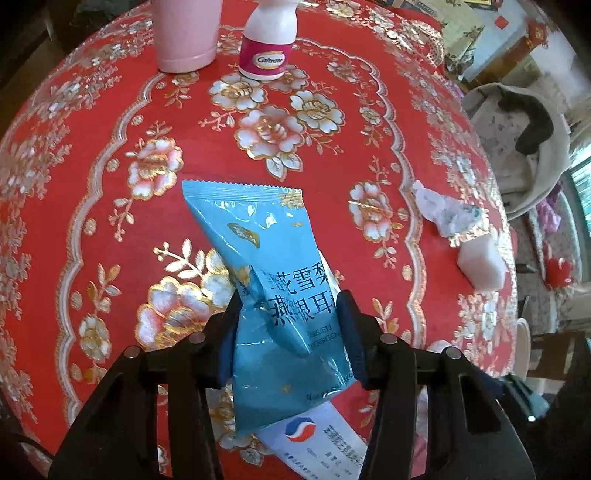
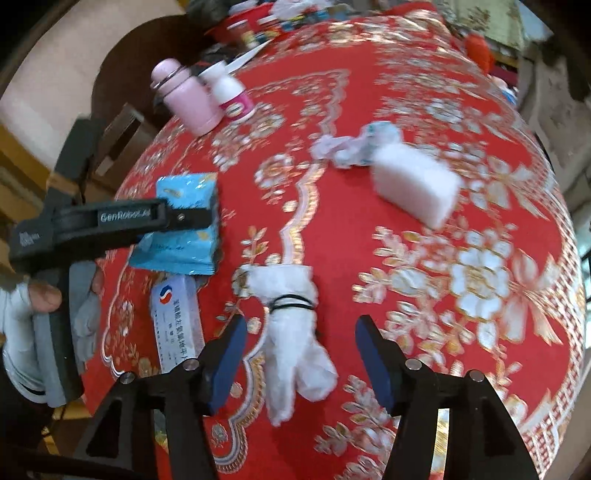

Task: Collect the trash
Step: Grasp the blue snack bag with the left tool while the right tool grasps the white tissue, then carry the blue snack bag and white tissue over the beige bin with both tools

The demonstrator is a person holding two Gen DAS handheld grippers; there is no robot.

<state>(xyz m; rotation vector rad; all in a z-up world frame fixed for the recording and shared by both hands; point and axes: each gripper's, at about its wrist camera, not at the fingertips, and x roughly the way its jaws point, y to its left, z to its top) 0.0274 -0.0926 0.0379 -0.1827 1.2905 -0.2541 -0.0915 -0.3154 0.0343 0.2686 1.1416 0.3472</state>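
Note:
My left gripper (image 1: 290, 317) is shut on a blue snack wrapper (image 1: 266, 266) and holds it just above the red flowered tablecloth (image 1: 332, 158); both show in the right wrist view, gripper (image 2: 207, 218) and wrapper (image 2: 184, 195). My right gripper (image 2: 301, 354) is open, its jaws on either side of a white tissue bundle tied with a black band (image 2: 295, 332) lying on the cloth. A crumpled white wrapper (image 2: 351, 147) and a white foam block (image 2: 413, 184) lie further back; they also show in the left wrist view as the wrapper (image 1: 443, 210) and block (image 1: 480, 266).
A pink flask (image 1: 184, 33) and a white-and-pink Caltrate bottle (image 1: 267, 44) stand at the table's far side. A white medicine box (image 2: 177, 321) lies under the held wrapper near the table edge. A chair with cloth (image 1: 524, 140) stands to the right.

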